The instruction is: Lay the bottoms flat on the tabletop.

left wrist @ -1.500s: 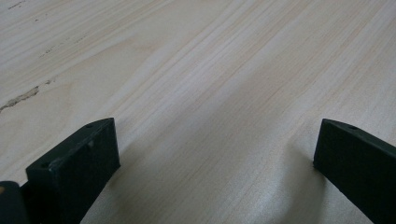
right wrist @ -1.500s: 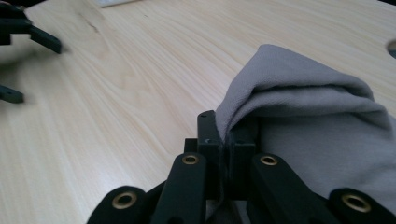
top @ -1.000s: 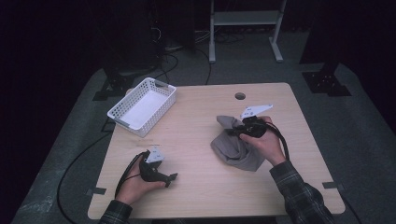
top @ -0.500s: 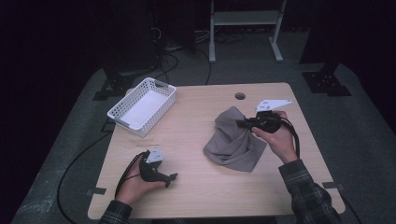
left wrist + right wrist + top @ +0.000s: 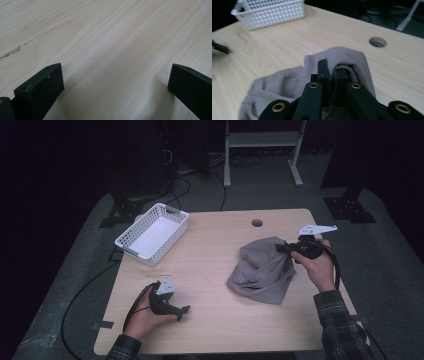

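White basket (image 5: 151,234) holds nothing; right claw (image 5: 281,248) pinches grey cloth (image 5: 262,271), left claw (image 5: 184,313) gapes.

desk (image 5: 215,250): pale wood, smooth matt grain
cloth (image 5: 262,270): soft grey knit fabric, matt
basket (image 5: 176,233): white perforated plastic
right gripper (image 5: 331,72): matt black plastic, brass-looking rivets

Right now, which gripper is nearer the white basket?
Left. The left gripper rests on the table just in front of the white basket; the right gripper, clamping the grey cloth, sits across the table.
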